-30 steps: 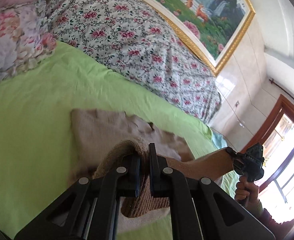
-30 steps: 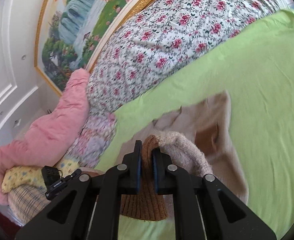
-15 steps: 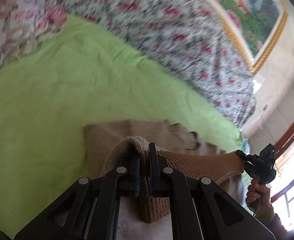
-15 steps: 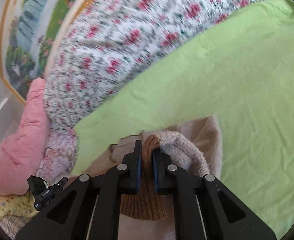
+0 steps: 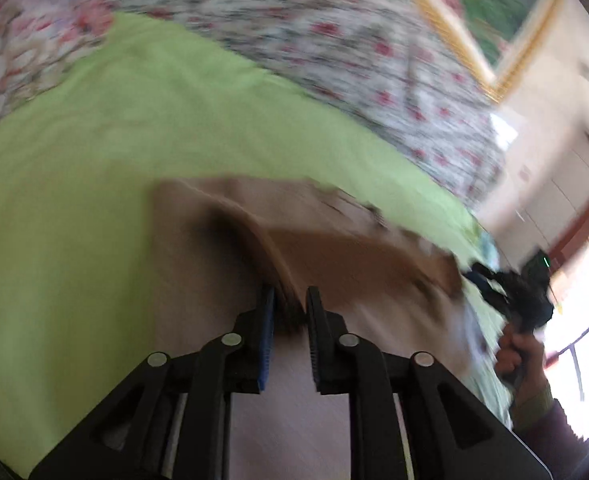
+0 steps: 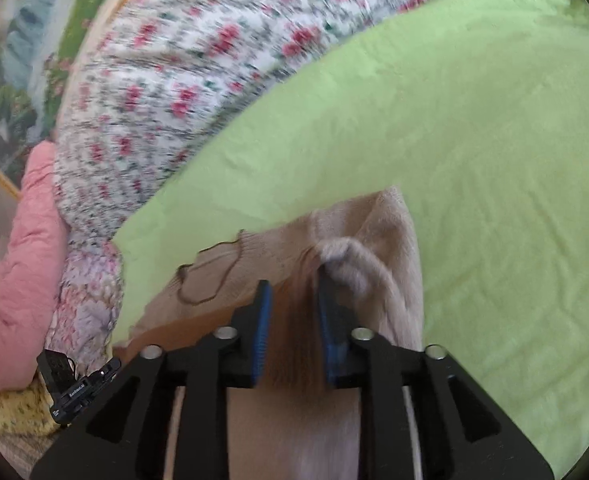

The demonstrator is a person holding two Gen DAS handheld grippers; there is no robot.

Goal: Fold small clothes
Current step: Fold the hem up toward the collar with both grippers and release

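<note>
Now | left claw [image 5: 288, 308] parted, sweater [image 5: 214, 272] hem between | right claw [image 6: 292, 304] parted, knit between

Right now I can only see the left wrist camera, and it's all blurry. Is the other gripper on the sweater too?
Observer: Yes. In the right wrist view, the right gripper's fingers stand apart, with a fold of the beige sweater between them.
Child: Is anything funny on the sweater?
Observer: A dark loose thread loops across the knit, left of the fingers.
Child: What's next to the green sheet?
Observer: A pink quilt lies past the corner of the green sheet, beside the floral blanket.
</note>
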